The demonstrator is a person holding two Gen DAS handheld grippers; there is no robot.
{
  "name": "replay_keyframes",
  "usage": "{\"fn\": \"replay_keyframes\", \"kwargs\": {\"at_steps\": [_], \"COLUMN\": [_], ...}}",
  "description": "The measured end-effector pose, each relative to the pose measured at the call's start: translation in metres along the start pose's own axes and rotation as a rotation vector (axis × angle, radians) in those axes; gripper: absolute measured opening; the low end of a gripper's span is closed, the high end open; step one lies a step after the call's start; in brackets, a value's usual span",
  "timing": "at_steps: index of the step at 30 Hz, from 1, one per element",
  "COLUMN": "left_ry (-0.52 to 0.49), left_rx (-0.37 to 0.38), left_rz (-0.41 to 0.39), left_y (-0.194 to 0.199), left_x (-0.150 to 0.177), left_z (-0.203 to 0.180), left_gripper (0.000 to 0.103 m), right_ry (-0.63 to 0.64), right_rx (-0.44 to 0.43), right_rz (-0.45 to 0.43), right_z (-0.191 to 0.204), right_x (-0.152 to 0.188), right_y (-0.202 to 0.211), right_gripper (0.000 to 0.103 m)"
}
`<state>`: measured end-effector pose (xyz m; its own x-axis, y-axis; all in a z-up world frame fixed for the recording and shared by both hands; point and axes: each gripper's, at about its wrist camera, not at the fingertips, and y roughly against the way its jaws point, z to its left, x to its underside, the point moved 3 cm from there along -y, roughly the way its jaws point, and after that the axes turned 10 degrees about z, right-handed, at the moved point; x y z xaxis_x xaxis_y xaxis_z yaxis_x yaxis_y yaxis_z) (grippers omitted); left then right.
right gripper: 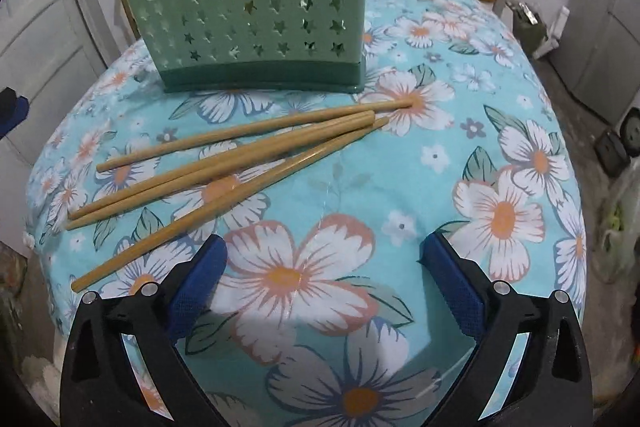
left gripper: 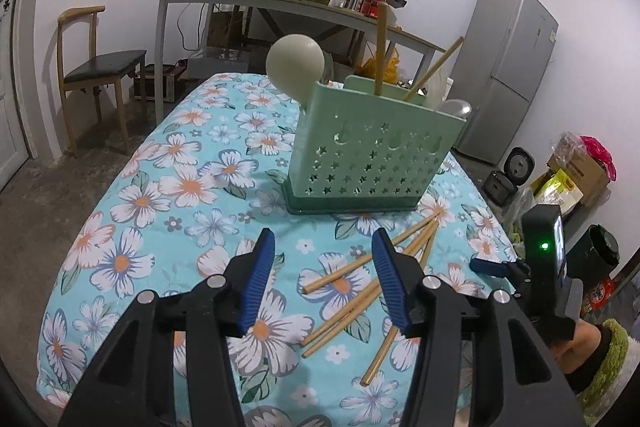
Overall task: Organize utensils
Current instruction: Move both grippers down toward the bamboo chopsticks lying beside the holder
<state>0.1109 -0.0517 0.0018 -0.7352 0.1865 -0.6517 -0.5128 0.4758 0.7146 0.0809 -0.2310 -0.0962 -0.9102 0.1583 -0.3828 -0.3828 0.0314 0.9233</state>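
Four loose chopsticks [right gripper: 240, 163] fan across the floral surface [right gripper: 500, 155] before a green utensil holder [right gripper: 256, 11]; both grippers' jaws gape empty, left gripper [left gripper: 324, 279] perhaps narrower than right gripper [right gripper: 324, 283].

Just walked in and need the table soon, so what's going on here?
A person is sorting utensils with a handheld tool in each hand. Two chopsticks and a pale spoon already stand in the green holder. Four chopsticks lie loose on the floral tablecloth in front of it. The left tool and right tool are both open, holding nothing.
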Motion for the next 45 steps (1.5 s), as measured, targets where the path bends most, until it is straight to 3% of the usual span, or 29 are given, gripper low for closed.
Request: {"fn": "replay_keyframes", "kwargs": {"at_steps": [6, 10, 22, 28, 35, 45], "left_ry": [0.003, -0.006, -0.031, -0.064, -0.155, -0.301], "left_rx": [-0.001, -0.003, -0.008, -0.033, -0.076, 0.0], "left_rz": [0.015, 0.025, 0.053, 0.058, 0.069, 0.131], "left_y": [-0.005, -0.008, -0.018, -0.021, -0.031, -0.055], "left_x": [0.0, -0.001, 0.0, 0.001, 0.006, 0.017], "left_z": [0.0, -0.004, -0.016, -0.023, -0.039, -0.074], "left_gripper": [0.049, 0.049, 0.049, 0.05, 0.05, 0.046], "right_ry": [0.007, 0.035, 0.012, -0.008, -0.037, -0.182], "right_rx": [-0.01, 0.039, 0.036, -0.01, -0.065, -0.183], "right_rz": [-0.038, -0.091, -0.087, -0.096, -0.171, -0.201], "right_z": [-0.005, 0.005, 0.001, -0.003, -0.017, -0.054], "right_x": [0.006, 0.01, 0.004, 0.005, 0.001, -0.006], "right_y": [0.003, 0.005, -0.003, 0.005, 0.029, 0.039], "right_gripper": [0.095, 0.095, 0.095, 0.095, 0.094, 0.063]}}
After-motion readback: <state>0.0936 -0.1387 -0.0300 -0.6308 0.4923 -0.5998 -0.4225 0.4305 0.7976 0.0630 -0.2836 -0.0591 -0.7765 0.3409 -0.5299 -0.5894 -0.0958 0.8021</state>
